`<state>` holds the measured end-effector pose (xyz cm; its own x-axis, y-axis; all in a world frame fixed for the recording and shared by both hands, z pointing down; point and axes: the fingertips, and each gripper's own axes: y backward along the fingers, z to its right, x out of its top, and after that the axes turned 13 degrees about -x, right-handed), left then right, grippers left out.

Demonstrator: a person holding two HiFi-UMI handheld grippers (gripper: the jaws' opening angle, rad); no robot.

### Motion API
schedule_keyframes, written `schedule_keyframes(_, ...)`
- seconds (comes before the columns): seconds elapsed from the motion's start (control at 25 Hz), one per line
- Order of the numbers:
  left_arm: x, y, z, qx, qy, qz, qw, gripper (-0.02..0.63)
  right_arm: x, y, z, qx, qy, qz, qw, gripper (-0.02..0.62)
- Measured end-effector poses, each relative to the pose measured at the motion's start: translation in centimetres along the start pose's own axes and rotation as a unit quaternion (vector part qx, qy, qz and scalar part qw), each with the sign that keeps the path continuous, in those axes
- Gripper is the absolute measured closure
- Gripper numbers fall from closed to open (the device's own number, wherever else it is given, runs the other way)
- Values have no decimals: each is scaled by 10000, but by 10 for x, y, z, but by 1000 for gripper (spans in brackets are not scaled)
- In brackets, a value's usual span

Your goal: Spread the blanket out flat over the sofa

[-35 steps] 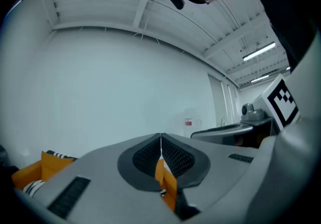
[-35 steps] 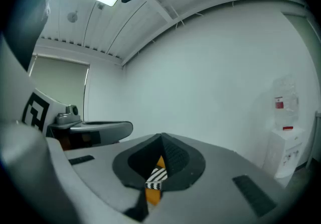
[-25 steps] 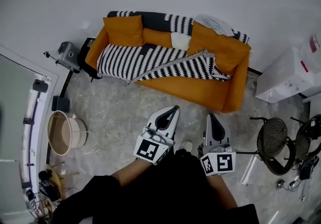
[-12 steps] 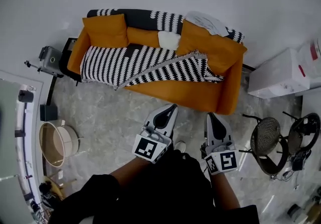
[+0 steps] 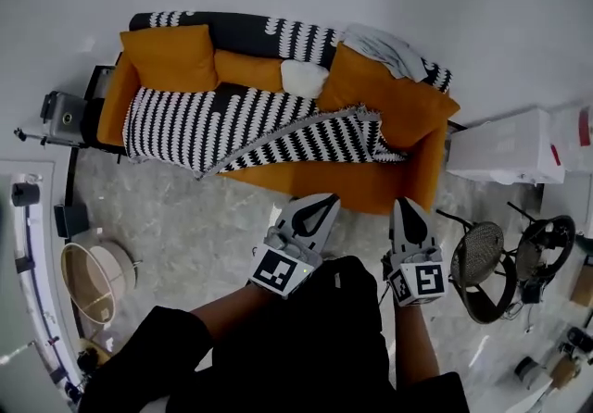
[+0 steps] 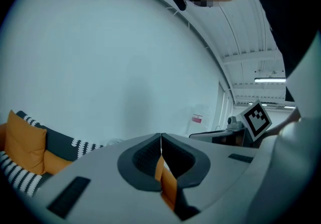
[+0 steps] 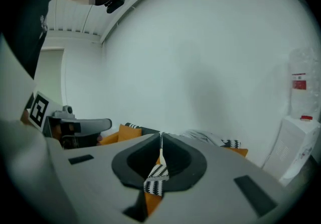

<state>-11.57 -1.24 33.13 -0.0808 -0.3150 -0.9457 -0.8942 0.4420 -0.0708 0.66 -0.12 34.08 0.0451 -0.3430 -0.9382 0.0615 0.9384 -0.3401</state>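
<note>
Far left, a round tub point(image 5: 93, 274) sits on the floor; ahead stands the orange sofa point(image 5: 357, 187), and the striped blanket point(image 5: 232, 122) lies over its seat, flat at the left end, turned over in a diagonal flap towards the right; the left gripper point(image 5: 320, 205) hangs short of the sofa, fingers pressed together on nothing; the right gripper point(image 5: 406, 209) sits just beside it, fingers likewise closed and empty; a white cabinet point(image 5: 505, 147) stands rightmost.
</note>
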Motion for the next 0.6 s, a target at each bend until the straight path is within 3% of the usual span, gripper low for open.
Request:
schedule_keyframes(0.36,-17,-54,-69,1,67,-301,9995,589,-41,-130,59,-270,42,-457,9986,555)
schedule_keyframes(0.6,-36,-104,-98,169,-28,-477,9987,589,-98,-211,105,-59,386,-834,9957,555)
